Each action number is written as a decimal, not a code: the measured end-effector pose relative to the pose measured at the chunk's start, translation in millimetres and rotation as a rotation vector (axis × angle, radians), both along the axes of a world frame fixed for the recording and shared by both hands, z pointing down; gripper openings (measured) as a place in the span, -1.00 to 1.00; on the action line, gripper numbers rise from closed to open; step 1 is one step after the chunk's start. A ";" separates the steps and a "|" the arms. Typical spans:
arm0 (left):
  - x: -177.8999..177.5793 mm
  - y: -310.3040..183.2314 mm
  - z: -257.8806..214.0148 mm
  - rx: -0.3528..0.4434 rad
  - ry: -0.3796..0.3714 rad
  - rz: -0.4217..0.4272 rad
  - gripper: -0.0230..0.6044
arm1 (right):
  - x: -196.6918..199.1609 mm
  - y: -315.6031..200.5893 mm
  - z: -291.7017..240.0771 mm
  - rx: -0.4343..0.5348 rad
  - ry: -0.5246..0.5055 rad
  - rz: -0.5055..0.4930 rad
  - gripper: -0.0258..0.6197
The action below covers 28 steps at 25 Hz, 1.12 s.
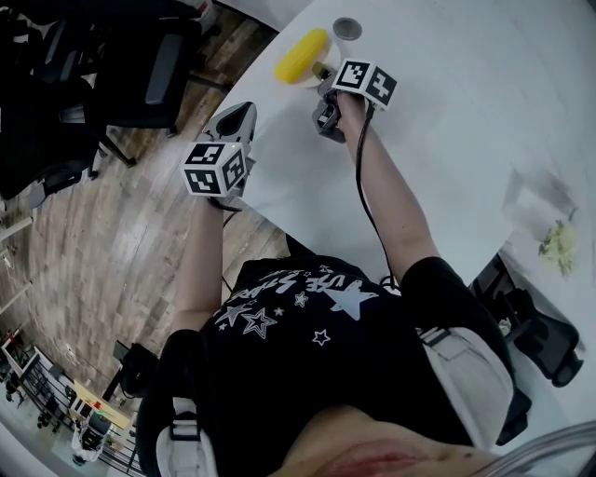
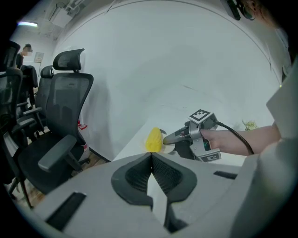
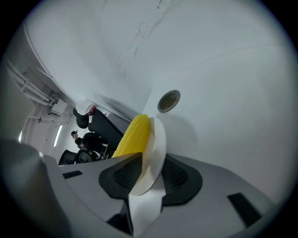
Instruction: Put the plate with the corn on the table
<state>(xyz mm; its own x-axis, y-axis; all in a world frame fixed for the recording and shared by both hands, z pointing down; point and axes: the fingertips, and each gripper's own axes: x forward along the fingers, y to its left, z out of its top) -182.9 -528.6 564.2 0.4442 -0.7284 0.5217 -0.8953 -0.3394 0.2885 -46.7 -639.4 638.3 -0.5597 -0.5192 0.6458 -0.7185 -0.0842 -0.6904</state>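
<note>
A yellow corn cob [image 1: 301, 56] lies on a small white plate [image 3: 156, 148] at the near corner of the white table [image 1: 447, 112]. My right gripper [image 1: 322, 78] reaches the plate from the side. In the right gripper view the plate's rim stands between the jaws of that gripper [image 3: 149, 163], which are parted and not pinching it, with the corn [image 3: 132, 137] just beyond the left jaw. My left gripper [image 1: 244, 110] hovers off the table's edge over the floor, its jaws [image 2: 150, 158] closed together and empty. It looks at the corn [image 2: 154, 139] and the right gripper [image 2: 168, 138].
A round metal disc [image 1: 347, 28] is set in the table past the plate. Black office chairs [image 1: 140, 65] stand on the wooden floor to the left. A clear bag with pale bits [image 1: 557, 240] lies at the table's right side. The table edge runs close under the plate.
</note>
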 end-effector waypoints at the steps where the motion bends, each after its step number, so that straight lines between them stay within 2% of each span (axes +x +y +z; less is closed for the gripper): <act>1: -0.9 0.9 -0.4 0.000 0.000 -0.001 -0.91 | -1.8 -0.1 -1.7 0.008 0.003 -0.007 -0.57; 4: -2.5 2.7 -0.6 -0.002 -0.002 -0.003 -0.91 | -4.1 -0.4 -5.2 0.032 0.044 -0.017 -0.42; 10: -1.8 7.4 -0.8 -0.004 -0.005 0.001 -0.91 | 2.1 2.7 -4.3 0.073 0.150 -0.023 -0.38; 17: -4.7 12.4 -2.1 -0.004 -0.008 -0.006 -0.91 | 19.5 10.0 -1.3 0.125 0.398 -0.090 -0.41; 19: -3.2 13.1 -2.8 -0.002 -0.006 -0.006 -0.91 | 25.6 12.7 -0.6 0.134 0.407 -0.078 -0.45; 23: -0.3 16.0 -5.2 0.005 -0.001 -0.004 -0.91 | 30.7 17.9 -2.0 0.125 0.360 -0.049 -0.51; 28: -0.1 25.2 -15.8 0.029 0.007 -0.010 -0.91 | 33.0 28.3 -21.3 0.174 0.343 -0.043 -0.58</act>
